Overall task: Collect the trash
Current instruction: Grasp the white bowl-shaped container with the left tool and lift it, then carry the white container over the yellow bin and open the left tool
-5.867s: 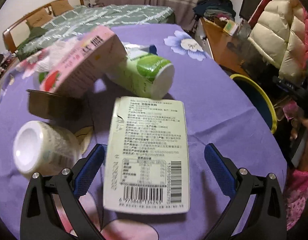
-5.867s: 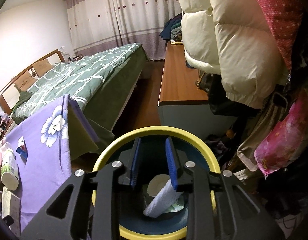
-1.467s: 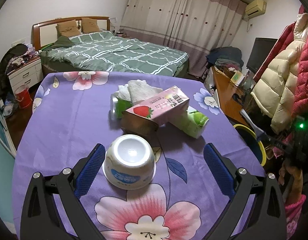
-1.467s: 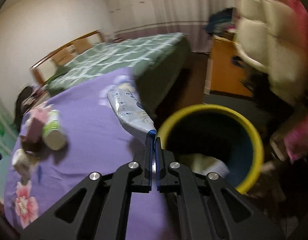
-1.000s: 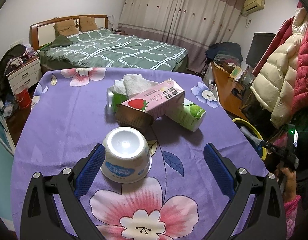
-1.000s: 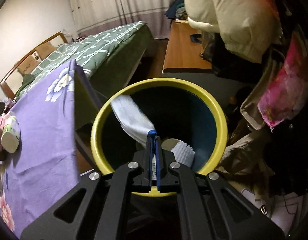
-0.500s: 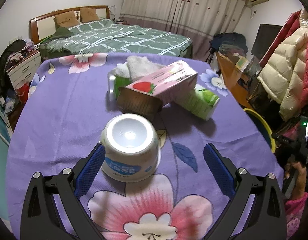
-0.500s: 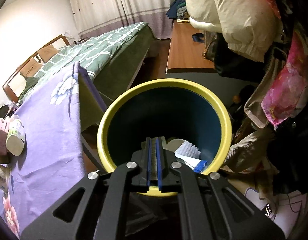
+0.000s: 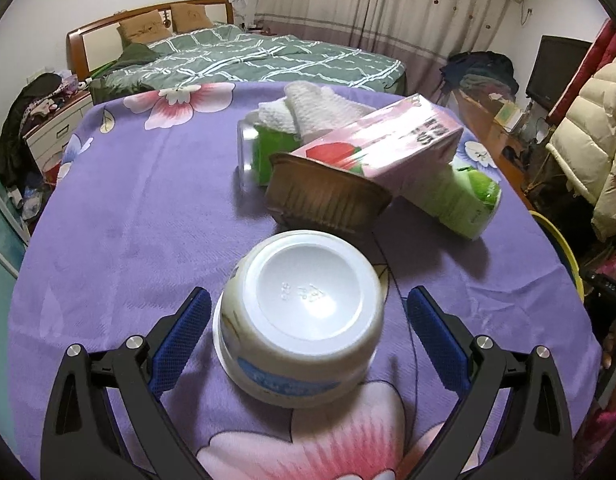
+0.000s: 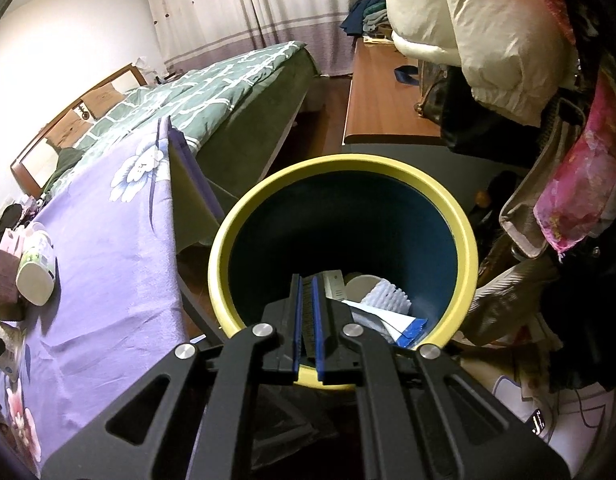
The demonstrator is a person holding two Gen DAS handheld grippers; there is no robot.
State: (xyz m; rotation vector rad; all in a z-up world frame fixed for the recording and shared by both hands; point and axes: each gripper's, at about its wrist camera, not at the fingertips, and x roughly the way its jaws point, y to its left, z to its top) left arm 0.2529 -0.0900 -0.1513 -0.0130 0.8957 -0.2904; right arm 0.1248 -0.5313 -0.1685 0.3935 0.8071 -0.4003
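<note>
The left gripper (image 9: 308,320) is wide open around an upside-down white cup (image 9: 300,316) on the purple desk (image 9: 148,216). It is not touching it. The right gripper (image 10: 307,312) hangs over the yellow bin (image 10: 464,236), almost closed and holding nothing. Trash (image 10: 384,300) lies inside the bin.

Right hand-held gripper (image 10: 307,304), pads slightly parted, above yellow-rimmed bin (image 10: 464,236) with discarded packaging (image 10: 392,320).
</note>
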